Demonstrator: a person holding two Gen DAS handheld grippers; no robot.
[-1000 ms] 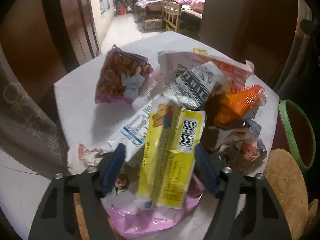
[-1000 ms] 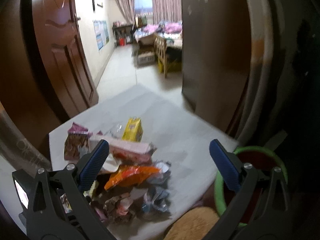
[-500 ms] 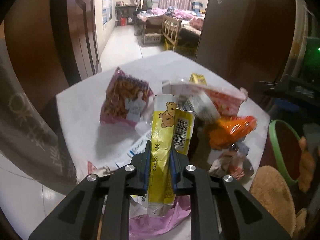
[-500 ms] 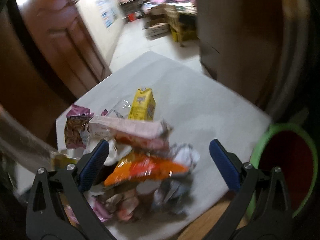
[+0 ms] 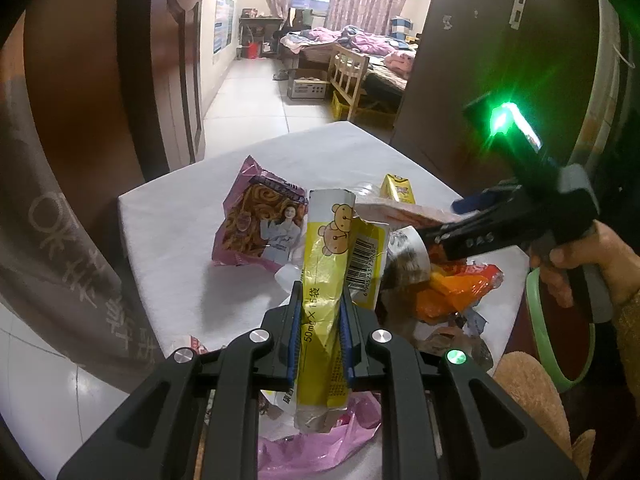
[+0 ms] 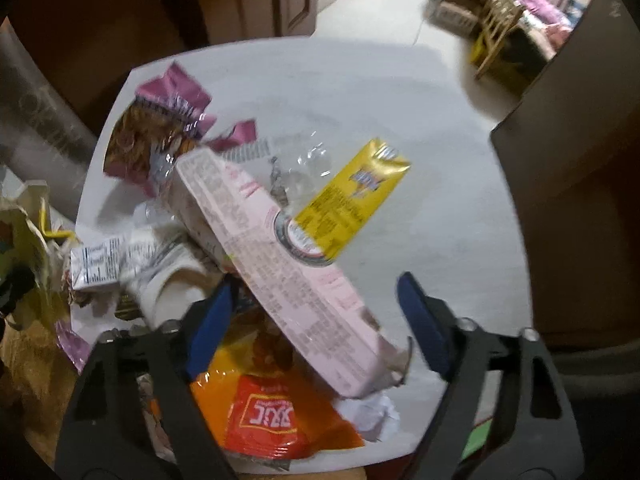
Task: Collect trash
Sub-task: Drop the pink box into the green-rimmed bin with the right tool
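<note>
My left gripper [image 5: 319, 332] is shut on a yellow bear-print box [image 5: 328, 276] and holds it upright above the trash pile on the white table [image 5: 168, 232]. My right gripper [image 6: 316, 320] is open, its jaws on either side of the near end of a long pink box [image 6: 280, 272] that lies across the pile. It also shows at the right of the left wrist view [image 5: 460, 220]. An orange wrapper [image 6: 272, 416] lies under the pink box. A purple snack bag [image 5: 260, 216] and a small yellow carton [image 6: 352, 200] lie further back.
A green-rimmed bin [image 5: 548, 340] stands at the table's right edge beside a brown stool cushion [image 5: 528, 396]. A pink plastic bag [image 5: 316, 448] lies under my left gripper. A dark wooden door [image 5: 160, 80] and cabinet [image 5: 500, 60] stand behind the table.
My left gripper closed on the yellow box and lifted it. My right gripper dropped down toward the pile and now straddles the pink box.
</note>
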